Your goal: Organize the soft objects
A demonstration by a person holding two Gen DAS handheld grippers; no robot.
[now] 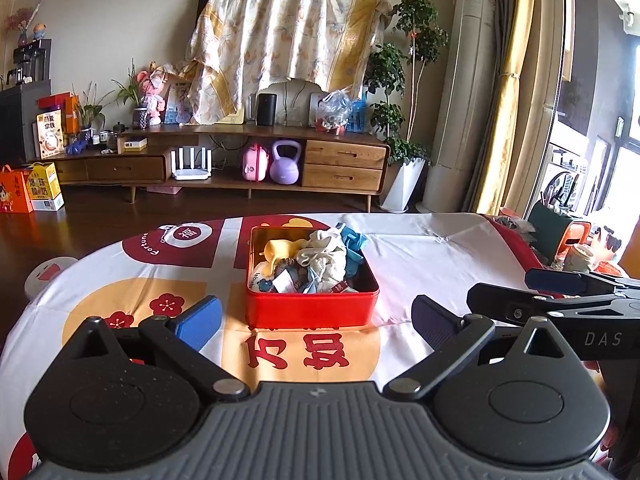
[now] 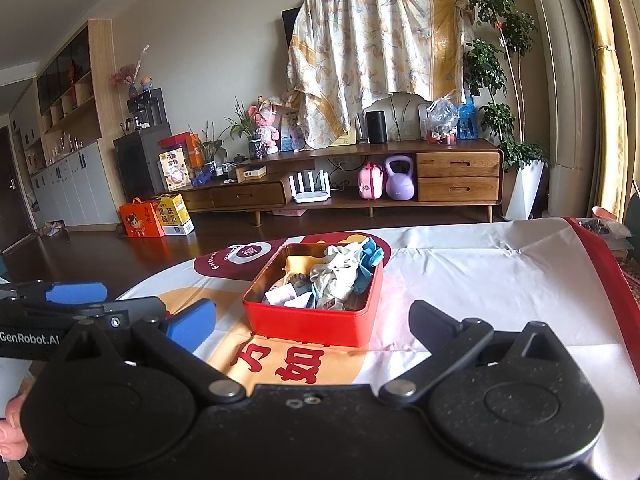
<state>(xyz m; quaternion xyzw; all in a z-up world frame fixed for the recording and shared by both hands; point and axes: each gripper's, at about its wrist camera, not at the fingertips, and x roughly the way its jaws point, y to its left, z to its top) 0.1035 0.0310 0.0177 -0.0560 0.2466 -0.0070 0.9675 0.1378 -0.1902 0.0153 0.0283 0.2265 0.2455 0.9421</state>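
Red tin (image 1: 312, 312) holds crumpled soft cloths (image 1: 324, 258); both tools (image 1: 316, 316) (image 2: 312, 322) spread, empty.

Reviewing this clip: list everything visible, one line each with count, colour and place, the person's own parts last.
tin: 1, red, on the table ahead of both grippers
soft items: a pile, cream, blue, yellow, inside the tin
tablecloth: 1, white, red and orange print, covering the table
TV cabinet: 1, brown wood, by the far wall
draped sheet: 1, cream and yellow, above the cabinet
kettlebell: 1, purple, cabinet shelf
potted tree: 1, green, right of the cabinet
left hand-held gripper: 1, black, blue pads, open
right hand-held gripper: 1, black, open
fingers: bottom left edge, right wrist view
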